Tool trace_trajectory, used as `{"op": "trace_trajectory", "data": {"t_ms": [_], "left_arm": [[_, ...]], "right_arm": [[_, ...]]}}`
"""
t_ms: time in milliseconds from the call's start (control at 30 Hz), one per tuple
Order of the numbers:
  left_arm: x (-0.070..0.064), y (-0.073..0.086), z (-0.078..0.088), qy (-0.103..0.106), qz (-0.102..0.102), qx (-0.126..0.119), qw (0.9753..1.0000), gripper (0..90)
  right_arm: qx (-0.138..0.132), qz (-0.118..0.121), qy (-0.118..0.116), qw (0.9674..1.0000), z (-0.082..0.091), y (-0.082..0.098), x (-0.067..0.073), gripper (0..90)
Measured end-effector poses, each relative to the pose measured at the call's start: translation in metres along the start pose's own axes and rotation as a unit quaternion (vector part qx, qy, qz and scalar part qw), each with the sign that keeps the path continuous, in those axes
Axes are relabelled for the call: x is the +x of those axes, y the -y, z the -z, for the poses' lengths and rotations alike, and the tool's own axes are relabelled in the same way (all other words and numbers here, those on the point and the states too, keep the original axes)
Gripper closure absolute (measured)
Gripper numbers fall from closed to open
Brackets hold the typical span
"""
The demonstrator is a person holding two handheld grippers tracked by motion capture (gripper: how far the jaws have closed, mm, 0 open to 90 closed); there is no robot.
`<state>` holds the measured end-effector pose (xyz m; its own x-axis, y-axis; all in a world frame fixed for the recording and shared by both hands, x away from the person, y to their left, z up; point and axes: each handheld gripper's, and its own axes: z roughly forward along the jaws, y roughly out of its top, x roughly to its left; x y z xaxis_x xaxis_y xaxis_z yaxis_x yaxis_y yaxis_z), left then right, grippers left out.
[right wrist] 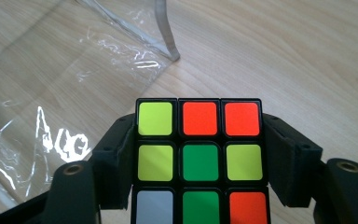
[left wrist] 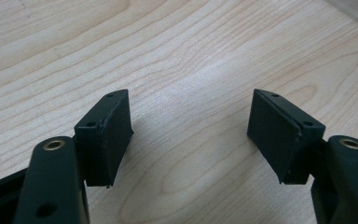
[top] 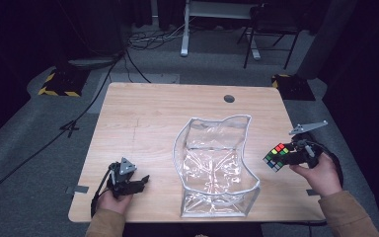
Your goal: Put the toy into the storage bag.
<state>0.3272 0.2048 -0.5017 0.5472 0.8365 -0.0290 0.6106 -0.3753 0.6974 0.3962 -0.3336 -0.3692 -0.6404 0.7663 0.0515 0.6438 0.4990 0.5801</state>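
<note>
Evidently right claw [top: 287, 159] clamped on cube [top: 276, 156], clear bag [top: 216, 168] just to its left, mouth facing up; left claw [top: 140, 181] apart, empty, resting on table [top: 143, 113].

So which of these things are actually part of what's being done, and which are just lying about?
In use:
- puzzle cube, clamped in the right hand-held gripper
- clear plastic bag, open on the table, likely its destination
- left hand-held gripper, open, holding nothing

Lying about:
- floor cables
- chair behind the table
</note>
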Motion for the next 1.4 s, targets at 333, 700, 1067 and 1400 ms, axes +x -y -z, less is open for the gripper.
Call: {"op": "trace_trajectory", "data": {"t_ms": [333,700,1067,1400], "left_arm": [[0.000,0.000,0.000,0.000,0.000,0.000,1.0000,30.6],[0.000,0.001,0.000,-0.001,0.005,-0.004,1.0000,28.6],[0.000,0.001,0.000,-0.003,0.004,-0.003,1.0000,28.1],[0.000,0.000,-0.001,-0.004,0.004,-0.001,1.0000,26.6]], "right_arm": [[-0.029,0.028,0.003,0.9992,0.036,-0.021,0.012,34.0],[-0.054,0.051,-0.012,0.9972,0.072,-0.047,0.020,34.0],[-0.066,0.064,-0.015,0.9956,0.090,-0.067,0.029,34.0],[-0.068,0.100,-0.027,0.9923,0.101,-0.090,0.054,33.9]]}}
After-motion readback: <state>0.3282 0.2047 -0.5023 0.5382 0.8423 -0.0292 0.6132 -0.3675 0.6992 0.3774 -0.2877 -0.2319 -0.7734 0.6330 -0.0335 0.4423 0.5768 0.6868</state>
